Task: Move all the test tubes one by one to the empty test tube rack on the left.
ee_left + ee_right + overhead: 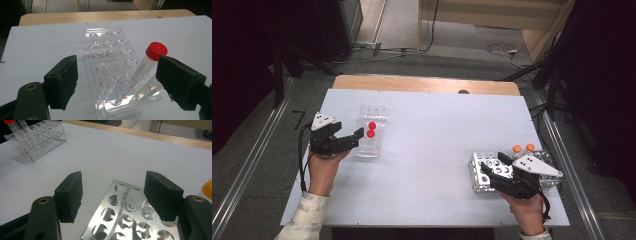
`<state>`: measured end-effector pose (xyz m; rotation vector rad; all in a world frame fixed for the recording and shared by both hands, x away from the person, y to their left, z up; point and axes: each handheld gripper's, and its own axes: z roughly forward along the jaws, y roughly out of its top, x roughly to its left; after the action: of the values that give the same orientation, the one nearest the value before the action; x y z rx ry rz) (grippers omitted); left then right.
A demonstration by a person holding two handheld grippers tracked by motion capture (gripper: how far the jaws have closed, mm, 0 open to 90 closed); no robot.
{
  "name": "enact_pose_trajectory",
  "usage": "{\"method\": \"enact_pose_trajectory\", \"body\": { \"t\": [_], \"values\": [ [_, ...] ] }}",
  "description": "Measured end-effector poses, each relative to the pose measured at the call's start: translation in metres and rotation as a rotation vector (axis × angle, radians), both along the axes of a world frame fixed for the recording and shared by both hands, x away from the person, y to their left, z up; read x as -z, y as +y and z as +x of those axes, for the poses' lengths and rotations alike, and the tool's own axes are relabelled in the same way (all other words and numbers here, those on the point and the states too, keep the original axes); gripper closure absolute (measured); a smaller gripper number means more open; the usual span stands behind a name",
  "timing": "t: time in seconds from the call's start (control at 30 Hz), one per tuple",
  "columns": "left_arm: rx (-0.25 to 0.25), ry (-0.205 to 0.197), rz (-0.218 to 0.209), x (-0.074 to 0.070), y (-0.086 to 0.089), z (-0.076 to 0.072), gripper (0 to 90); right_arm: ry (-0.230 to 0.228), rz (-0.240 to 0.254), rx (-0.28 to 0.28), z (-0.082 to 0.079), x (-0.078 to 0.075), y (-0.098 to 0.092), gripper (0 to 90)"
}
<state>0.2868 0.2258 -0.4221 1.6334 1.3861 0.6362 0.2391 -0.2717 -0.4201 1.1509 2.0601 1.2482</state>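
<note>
Two red-capped tubes [150,63] lean in a clear plastic rack [110,47]. The left gripper [116,81] stands spread around it; the right gripper [113,195] gapes over a metal rack [125,220].

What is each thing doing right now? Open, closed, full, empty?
left gripper: open, beside the clear rack
right gripper: open, over the metal rack
clear rack: upright, holds two tubes
red-capped tubes: capped, leaning
metal rack: near holes empty
orange-capped tubes: capped, upright
</note>
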Motion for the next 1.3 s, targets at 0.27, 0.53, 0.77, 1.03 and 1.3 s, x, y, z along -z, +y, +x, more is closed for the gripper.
{"method": "enact_pose_trajectory", "body": {
  "t": [0.27, 0.53, 0.77, 1.03, 1.3],
  "values": [
    [0.007, -0.001, 0.005, 0.000, -0.002, 0.000, 18.4, 0.004, -0.021, 0.057, 0.011, 0.010, -0.012, 34.7],
    [0.008, -0.004, 0.003, 0.000, -0.002, 0.000, 19.1, 0.010, -0.042, 0.097, 0.023, 0.018, -0.015, 40.6],
    [0.010, -0.002, 0.005, 0.000, -0.003, 0.000, 19.5, 0.032, -0.062, 0.145, 0.034, 0.023, -0.015, 55.0],
    [0.012, -0.004, 0.002, 0.000, -0.004, 0.000, 19.8, 0.044, -0.103, 0.173, 0.039, 0.025, -0.009, 65.3],
    [0.014, -0.002, 0.004, 0.001, -0.004, 0.000, 20.0, 0.050, -0.126, 0.186, 0.040, 0.027, -0.005, 71.0]
  ]
}}
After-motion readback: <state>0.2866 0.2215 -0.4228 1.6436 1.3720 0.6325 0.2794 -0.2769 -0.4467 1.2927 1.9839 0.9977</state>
